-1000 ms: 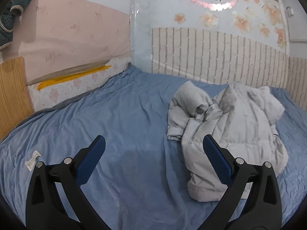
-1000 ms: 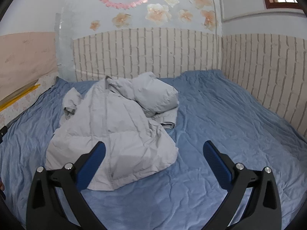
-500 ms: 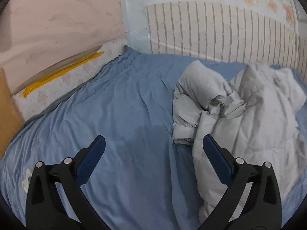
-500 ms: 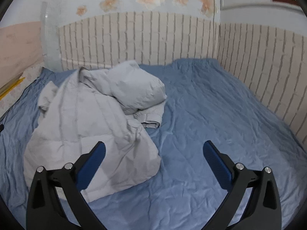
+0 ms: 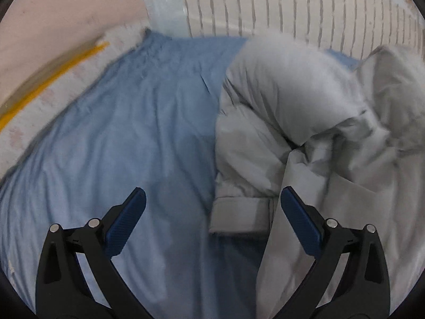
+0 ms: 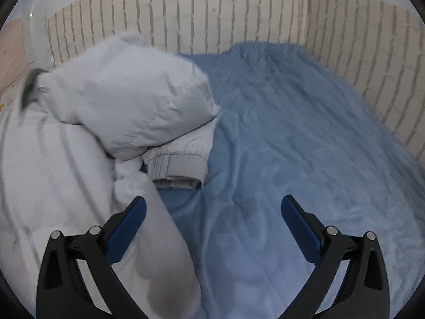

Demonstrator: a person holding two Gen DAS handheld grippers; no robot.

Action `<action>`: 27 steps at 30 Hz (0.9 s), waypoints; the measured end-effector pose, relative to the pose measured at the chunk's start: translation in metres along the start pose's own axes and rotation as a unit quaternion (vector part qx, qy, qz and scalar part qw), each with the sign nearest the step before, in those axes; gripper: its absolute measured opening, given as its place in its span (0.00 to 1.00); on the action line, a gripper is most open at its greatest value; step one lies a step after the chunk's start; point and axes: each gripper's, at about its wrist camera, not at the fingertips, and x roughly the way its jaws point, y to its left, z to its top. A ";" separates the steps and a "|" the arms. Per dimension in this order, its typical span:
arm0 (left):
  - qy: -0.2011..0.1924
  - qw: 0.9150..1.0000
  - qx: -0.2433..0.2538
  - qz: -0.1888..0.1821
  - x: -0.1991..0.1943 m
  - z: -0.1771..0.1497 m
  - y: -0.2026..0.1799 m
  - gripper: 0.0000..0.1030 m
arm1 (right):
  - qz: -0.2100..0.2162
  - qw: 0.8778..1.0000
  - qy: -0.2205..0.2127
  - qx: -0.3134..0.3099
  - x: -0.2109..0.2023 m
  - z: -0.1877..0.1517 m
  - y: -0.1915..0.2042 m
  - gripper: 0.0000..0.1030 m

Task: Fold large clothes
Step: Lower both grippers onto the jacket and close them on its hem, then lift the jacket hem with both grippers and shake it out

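From the left wrist, the left gripper (image 5: 212, 207) hangs with jaws wide apart above a blue bedsheet (image 5: 119, 133), a crumpled grey padded jacket (image 5: 305, 111) just ahead, its cuff (image 5: 239, 215) between the fingers. From the right wrist, the right gripper (image 6: 212, 208), equally spread, faces the jacket (image 6: 127, 106) heaped at left.

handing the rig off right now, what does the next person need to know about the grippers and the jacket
Left gripper: open, empty, with a sleeve cuff just ahead between its fingers.
Right gripper: open, empty, over the blue sheet with the other cuff just ahead.
The grey puffer jacket lies crumpled in a heap on the bed, sleeves bunched.
Done: nothing folded yet.
Left: probably grasp the cuffs, spread the jacket flat, then fold it.
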 end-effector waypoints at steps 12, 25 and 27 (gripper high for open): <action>0.101 0.994 -0.013 -0.042 0.104 0.018 -0.024 0.87 | 0.060 0.992 0.108 0.009 0.120 0.029 0.023 0.83; 0.052 0.997 -0.056 -0.013 0.058 0.039 0.028 0.13 | 0.011 1.000 0.018 0.020 0.004 0.028 -0.040 0.19; 0.034 0.995 -0.095 0.015 0.038 0.044 0.062 0.13 | -0.040 0.998 -0.009 0.042 -0.030 0.023 -0.081 0.19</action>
